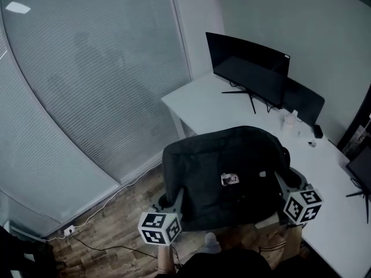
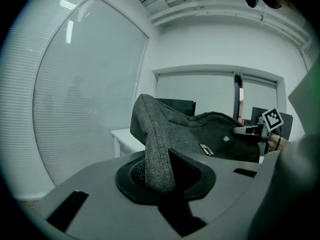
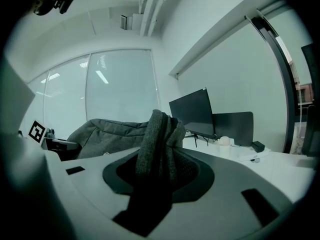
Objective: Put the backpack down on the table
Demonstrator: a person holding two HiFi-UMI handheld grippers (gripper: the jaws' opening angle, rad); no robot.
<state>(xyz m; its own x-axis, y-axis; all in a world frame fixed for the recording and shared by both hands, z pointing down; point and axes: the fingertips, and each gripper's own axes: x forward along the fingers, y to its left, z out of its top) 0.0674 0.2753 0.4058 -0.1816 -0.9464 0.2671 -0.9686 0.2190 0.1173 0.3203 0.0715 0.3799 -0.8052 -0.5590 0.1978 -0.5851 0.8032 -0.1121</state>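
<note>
A dark grey fabric backpack hangs in the air between my two grippers, held flat, just short of the white table's near edge. My left gripper is shut on the backpack's left side; in the left gripper view a fold of grey cloth runs between its jaws. My right gripper is shut on the backpack's right side, with bunched cloth clamped between its jaws. A small tag shows on the backpack's top face.
On the white table stand a black monitor and a second dark screen, with a white bottle and a small black item by them. A cable lies on the wooden floor to the left. A window with blinds fills the left.
</note>
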